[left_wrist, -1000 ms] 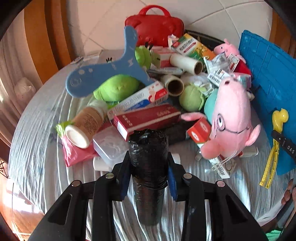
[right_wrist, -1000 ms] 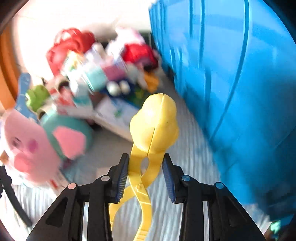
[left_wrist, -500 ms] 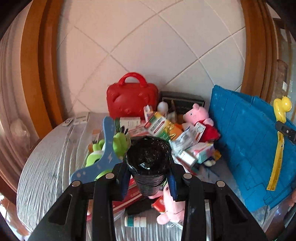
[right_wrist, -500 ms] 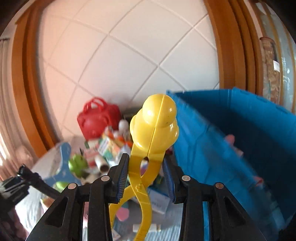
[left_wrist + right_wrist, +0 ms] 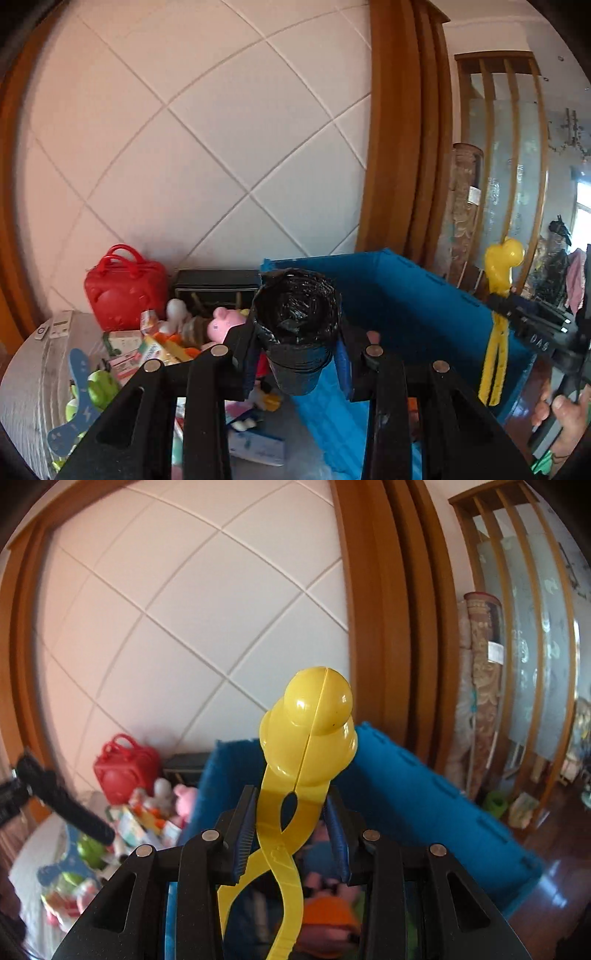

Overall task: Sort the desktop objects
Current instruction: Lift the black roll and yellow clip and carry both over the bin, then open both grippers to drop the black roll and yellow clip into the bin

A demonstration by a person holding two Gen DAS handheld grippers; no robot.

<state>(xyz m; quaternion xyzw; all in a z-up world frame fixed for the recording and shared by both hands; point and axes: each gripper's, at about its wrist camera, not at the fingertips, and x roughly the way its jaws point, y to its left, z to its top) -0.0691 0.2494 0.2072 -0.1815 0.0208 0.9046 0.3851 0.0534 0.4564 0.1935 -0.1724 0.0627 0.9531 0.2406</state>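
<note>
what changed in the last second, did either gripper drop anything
Nothing dropped. Both grippers rose from the cluttered table and swung toward the blue bin. The left gripper still clamps the black bag roll; the right gripper still clamps the yellow duck tongs.

The table [image 5: 26,373], covered in a grey ribbed cloth, carries a clutter left of the left fingers: red bag [image 5: 123,290], black box [image 5: 216,286], pink pig [image 5: 225,319], cartons [image 5: 155,349], blue toy [image 5: 75,402]. The blue bin [image 5: 417,306] stands ahead, right of them.
</note>
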